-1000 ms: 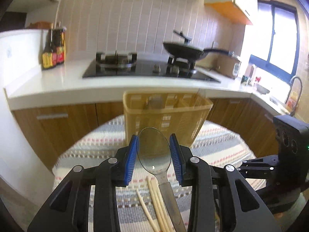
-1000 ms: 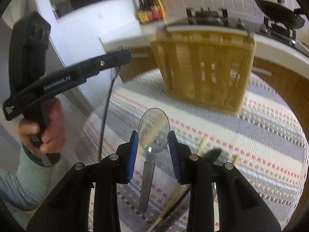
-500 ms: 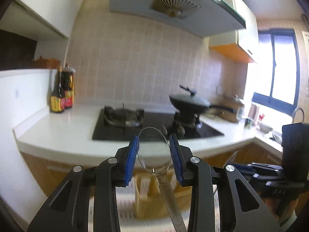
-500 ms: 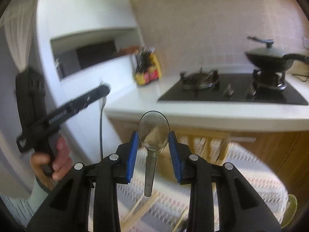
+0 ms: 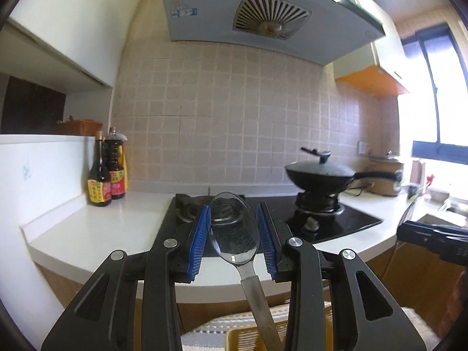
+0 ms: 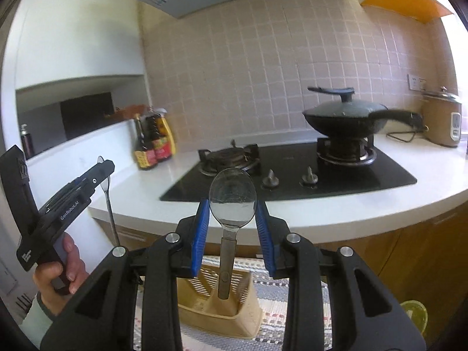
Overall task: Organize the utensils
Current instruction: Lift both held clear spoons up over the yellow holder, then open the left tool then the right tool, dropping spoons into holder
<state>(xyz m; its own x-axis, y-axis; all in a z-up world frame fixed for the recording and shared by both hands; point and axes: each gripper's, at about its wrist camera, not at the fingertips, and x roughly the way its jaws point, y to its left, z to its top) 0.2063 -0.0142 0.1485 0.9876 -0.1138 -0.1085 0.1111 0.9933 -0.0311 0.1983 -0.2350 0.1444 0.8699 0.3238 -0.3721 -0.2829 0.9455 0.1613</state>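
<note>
Two handheld grippers are raised high in a kitchen, each carrying a metal spoon.

In the left wrist view, the left gripper [image 5: 233, 235] has its blue pads [image 5: 199, 235] closed narrowly on the bowl of the left spoon [image 5: 234, 228]. The bowl points up and forward, away from the camera. The handle runs down and back toward the camera, leaning slightly right, so the long axis is close to vertical. Its lower end hangs over the yellow basket [image 5: 242, 340], of which only the rim shows at the bottom edge.

In the right wrist view, the right gripper [image 6: 232, 225] grips the right spoon [image 6: 232, 201] the same way, pads pressed against the sides of the bowl. Bowl up, handle straight down. The handle tip hangs above the basket [image 6: 216, 316], which stands on a striped cloth [image 6: 295, 307] well below. The left gripper [image 6: 101, 171] also shows at the left edge of this view, held in a hand [image 6: 63, 266], its spoon seen edge-on with the handle hanging down.

Holding each spoon by the bowl with the handle hanging looks chosen so the handle can drop first into a basket compartment. The height probably gives clearance over the basket rim before lowering.

Behind are a white counter [image 6: 336, 204], a black hob [image 6: 336, 175], a lidded wok [image 6: 348, 115] and sauce bottles [image 6: 152, 143].
</note>
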